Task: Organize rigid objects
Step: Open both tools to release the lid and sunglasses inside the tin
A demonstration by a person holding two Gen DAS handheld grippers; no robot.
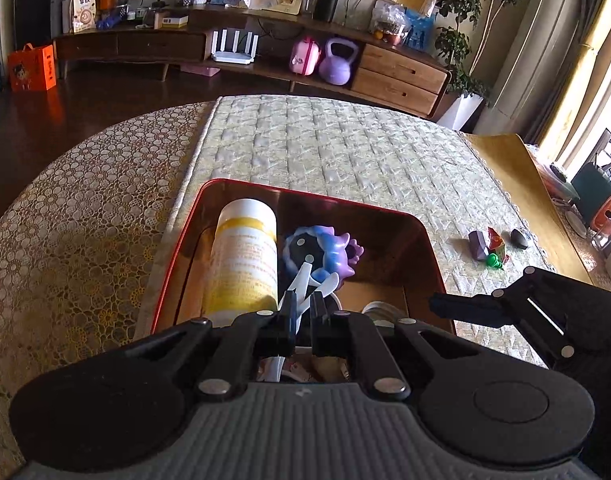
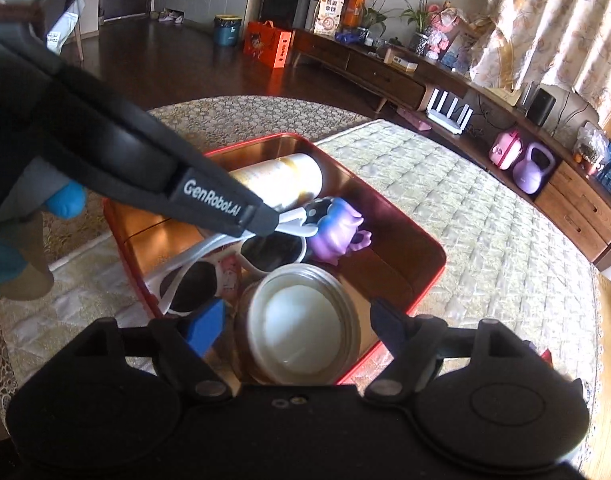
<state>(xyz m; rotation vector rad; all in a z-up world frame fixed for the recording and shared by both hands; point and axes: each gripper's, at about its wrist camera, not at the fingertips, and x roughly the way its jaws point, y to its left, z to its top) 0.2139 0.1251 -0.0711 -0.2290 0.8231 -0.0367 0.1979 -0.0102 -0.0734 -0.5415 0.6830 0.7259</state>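
While its jaws pinched the white temple arms of the sunglasses (image 2: 233, 268), the left gripper (image 1: 303, 312) hovered over the red tin (image 1: 429, 240) on the quilted table cover (image 1: 345, 152). Inside lay a yellow-banded bottle (image 1: 245, 252) at nine o'clock, a purple toy (image 1: 329, 250) at twelve. Over a round-lidded jar (image 2: 301, 320) at six o'clock, the right gripper (image 2: 301, 320) stood spread wide, gripping nothing. Small trinkets (image 1: 493, 246) sat at three o'clock outside the tin.
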